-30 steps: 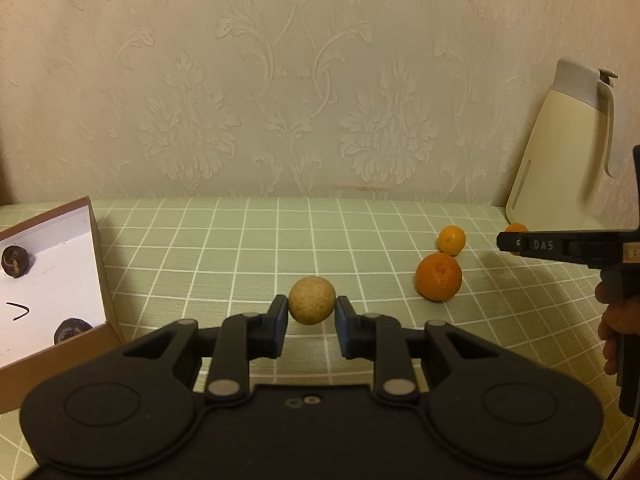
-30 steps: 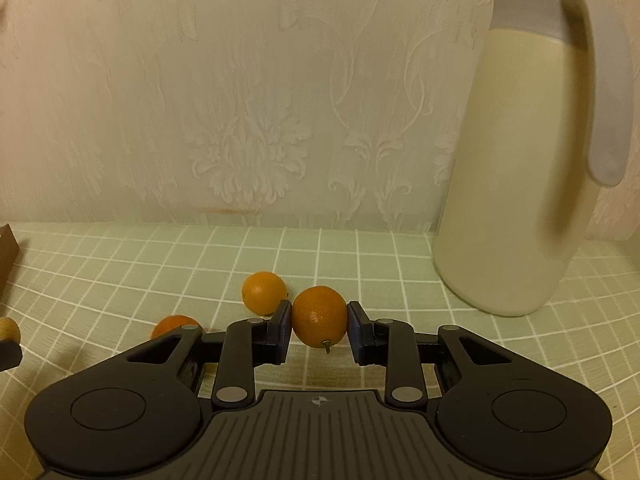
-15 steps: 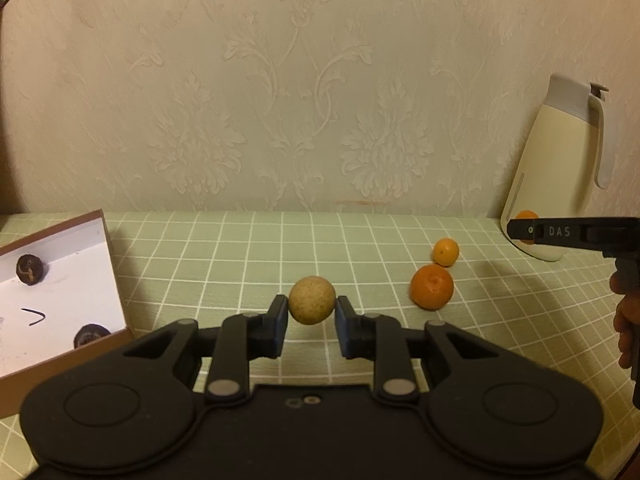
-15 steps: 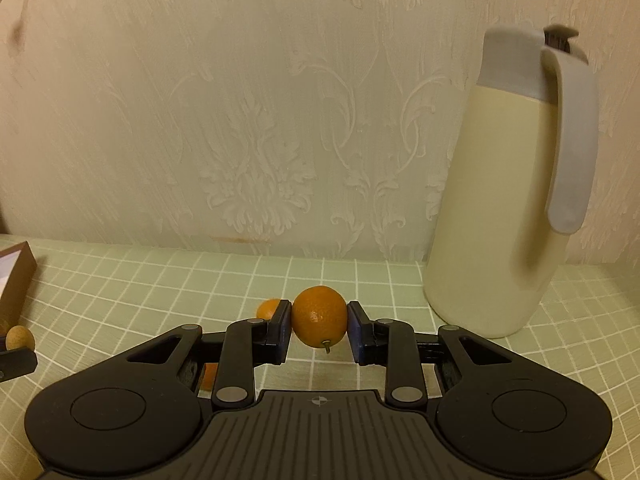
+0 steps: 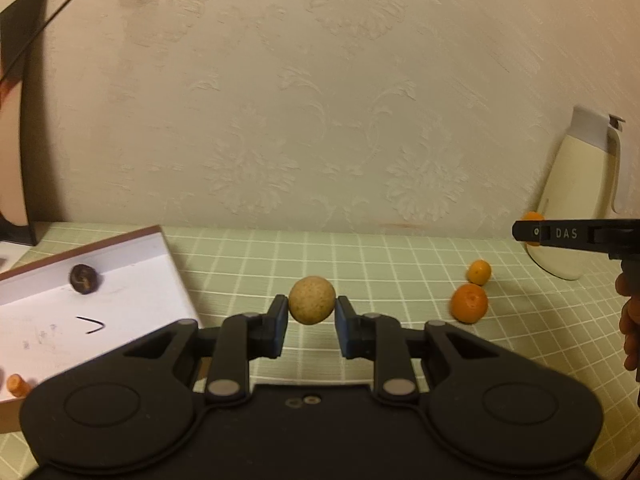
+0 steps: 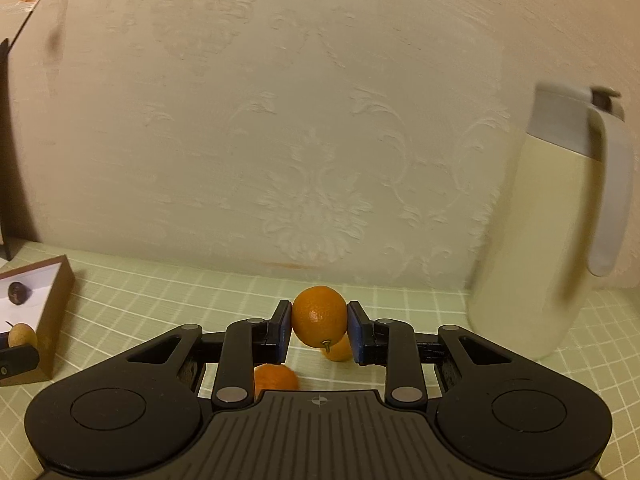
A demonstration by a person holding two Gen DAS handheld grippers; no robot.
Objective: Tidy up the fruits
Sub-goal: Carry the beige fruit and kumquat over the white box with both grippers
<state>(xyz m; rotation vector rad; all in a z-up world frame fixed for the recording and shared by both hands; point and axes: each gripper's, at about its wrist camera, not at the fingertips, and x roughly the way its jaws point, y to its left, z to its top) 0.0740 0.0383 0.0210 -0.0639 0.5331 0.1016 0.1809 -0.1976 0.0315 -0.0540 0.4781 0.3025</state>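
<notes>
Two fruits lifted clear of the tabletop point(image 5: 248, 256), one per hand. Left tongs point(image 5: 311, 322) clamped on a round tan fruit point(image 5: 312, 299), pinched at its widest girth, pads flat on either flank; right tongs point(image 6: 319, 332) clamped the same way on a small orange point(image 6: 319, 316), stub of stem pointing down and toward the camera. Probably light, both of them, and firm enough for a modest squeeze. Tan fruit matt and finely speckled, rough-looking, likely a sure hold. Orange glossy, dimpled peel over soft flesh: likely to bruise under hard pressure and to roll out if taken off-centre, so best held across the middle, as now. Two more oranges point(image 5: 469, 303) lying on the tabletop near a cream jug point(image 5: 576, 208) with a grey lid and handle, smooth and hard plastic by the look of it. At left, an open shallow box point(image 5: 120, 246), brown cardboard rim, white inside, with a dark wrinkled fruit point(image 5: 83, 278) near its far wall and a scrap of something orange by the near edge, too blurred to name. Tabletop covered in pale green cloth with a white grid; embossed floral wallpaper behind. A person's fingers point(image 5: 630, 320) showing at the far right edge of the left view.
</notes>
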